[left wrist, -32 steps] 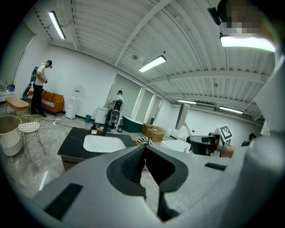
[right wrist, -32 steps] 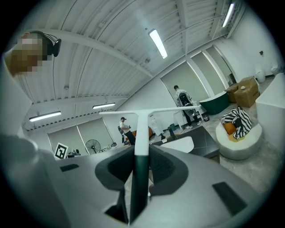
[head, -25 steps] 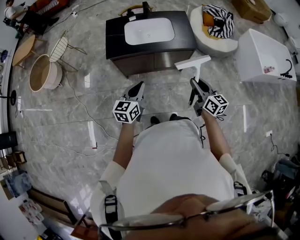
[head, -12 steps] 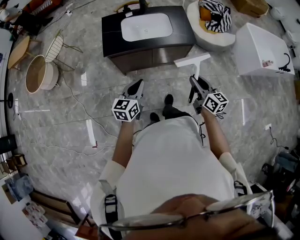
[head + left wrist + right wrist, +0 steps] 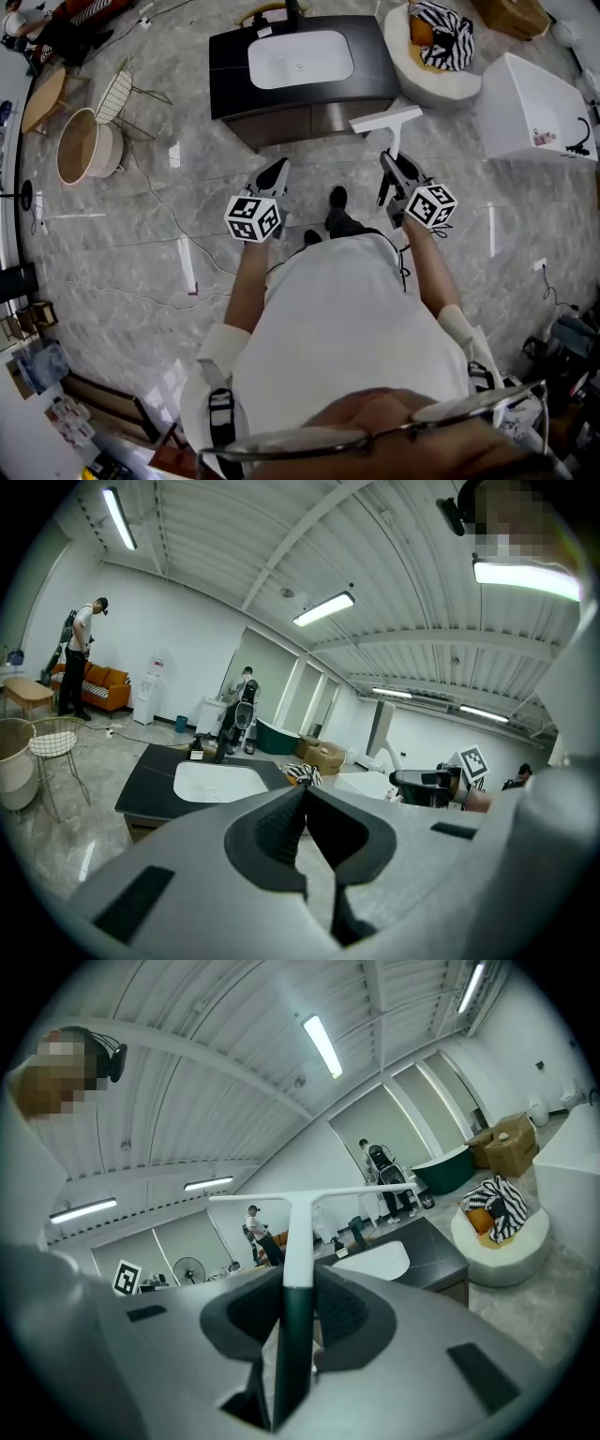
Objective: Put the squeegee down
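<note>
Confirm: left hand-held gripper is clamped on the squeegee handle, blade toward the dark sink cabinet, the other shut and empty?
Wrong side. The right gripper view shows the right hand-held gripper clamped on the squeegee handle; the left hand-held gripper is the one shut and empty. The blade does point toward the dark sink cabinet.

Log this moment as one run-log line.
right claw: shut on squeegee handle | left claw: shut, empty | squeegee: held, not yet down | sink cabinet: ahead
</note>
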`<action>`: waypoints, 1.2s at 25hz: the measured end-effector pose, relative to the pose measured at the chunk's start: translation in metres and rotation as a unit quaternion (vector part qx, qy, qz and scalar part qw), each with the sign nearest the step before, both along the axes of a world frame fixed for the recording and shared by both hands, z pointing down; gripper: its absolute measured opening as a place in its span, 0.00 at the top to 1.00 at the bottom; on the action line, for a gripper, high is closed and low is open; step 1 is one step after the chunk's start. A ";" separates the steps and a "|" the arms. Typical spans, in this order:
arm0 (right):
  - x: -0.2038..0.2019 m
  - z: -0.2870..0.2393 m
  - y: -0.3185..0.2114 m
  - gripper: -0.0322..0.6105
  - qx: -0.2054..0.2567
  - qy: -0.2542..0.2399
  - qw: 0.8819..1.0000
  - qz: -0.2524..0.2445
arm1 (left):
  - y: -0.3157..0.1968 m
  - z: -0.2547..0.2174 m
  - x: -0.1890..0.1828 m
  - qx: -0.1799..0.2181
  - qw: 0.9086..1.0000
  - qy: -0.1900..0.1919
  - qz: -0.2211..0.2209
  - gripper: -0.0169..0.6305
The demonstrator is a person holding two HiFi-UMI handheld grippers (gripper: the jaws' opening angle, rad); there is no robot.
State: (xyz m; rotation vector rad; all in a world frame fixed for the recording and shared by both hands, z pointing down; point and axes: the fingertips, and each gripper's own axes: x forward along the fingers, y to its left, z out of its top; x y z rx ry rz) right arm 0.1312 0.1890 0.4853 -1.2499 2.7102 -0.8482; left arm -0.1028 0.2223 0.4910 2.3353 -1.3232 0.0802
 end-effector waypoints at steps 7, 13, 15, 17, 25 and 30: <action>0.000 0.005 -0.060 0.80 -0.007 -0.003 1.000 -0.014 | -0.053 0.002 0.002 -0.010 1.000 -0.004 -0.011 0.97; 0.006 0.006 -0.106 0.80 -0.011 -0.005 1.000 -0.028 | -0.092 0.000 0.013 -0.013 1.000 -0.007 -0.020 0.97; 0.009 0.006 -0.121 0.80 -0.012 -0.006 0.999 -0.033 | -0.104 0.000 0.018 -0.014 1.000 -0.009 -0.023 0.97; 0.013 0.007 -0.135 0.80 -0.013 -0.008 0.999 -0.039 | -0.116 -0.001 0.024 -0.015 0.999 -0.012 -0.026 0.97; 0.030 0.014 -0.179 0.80 -0.015 -0.015 0.998 -0.061 | -0.155 0.000 0.043 -0.021 0.999 -0.013 -0.043 0.97; 0.040 0.023 -0.196 0.80 -0.026 -0.015 0.997 -0.066 | -0.174 0.002 0.057 -0.026 0.999 -0.012 -0.046 0.97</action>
